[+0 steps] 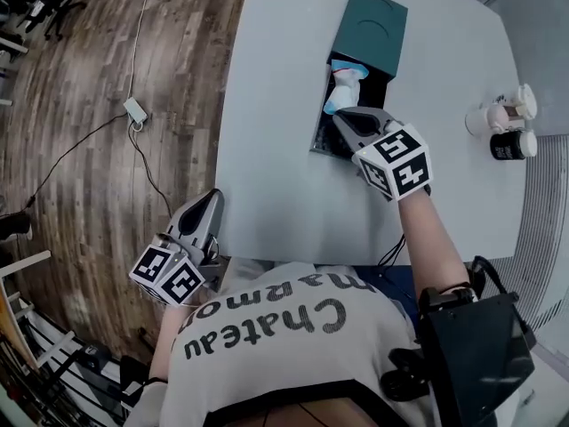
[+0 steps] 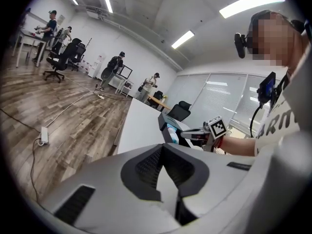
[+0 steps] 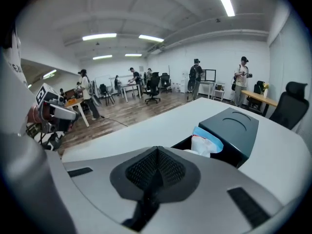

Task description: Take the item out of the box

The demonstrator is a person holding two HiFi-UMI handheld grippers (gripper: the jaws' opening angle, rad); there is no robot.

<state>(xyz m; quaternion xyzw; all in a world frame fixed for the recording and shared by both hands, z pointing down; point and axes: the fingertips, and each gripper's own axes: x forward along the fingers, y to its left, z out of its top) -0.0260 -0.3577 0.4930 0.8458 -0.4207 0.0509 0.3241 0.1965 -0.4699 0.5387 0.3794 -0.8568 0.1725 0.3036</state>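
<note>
A dark teal box [image 1: 373,29] lies on the white table [image 1: 267,149] with its near end open. A white and blue wrapped item [image 1: 342,87] sticks out of that opening. My right gripper [image 1: 340,116] is shut and empty; its tip hovers just in front of the item, over the open part of the box. In the right gripper view the box [image 3: 234,126] and item [image 3: 204,143] sit just beyond the closed jaws [image 3: 157,150]. My left gripper [image 1: 213,196] is shut, holds nothing, and hangs off the table's near left edge.
Several small white and dark containers [image 1: 502,123] stand at the table's right edge. A power strip with cable [image 1: 135,109] lies on the wooden floor to the left. An office chair [image 3: 292,101] stands beyond the table; people and desks are farther back.
</note>
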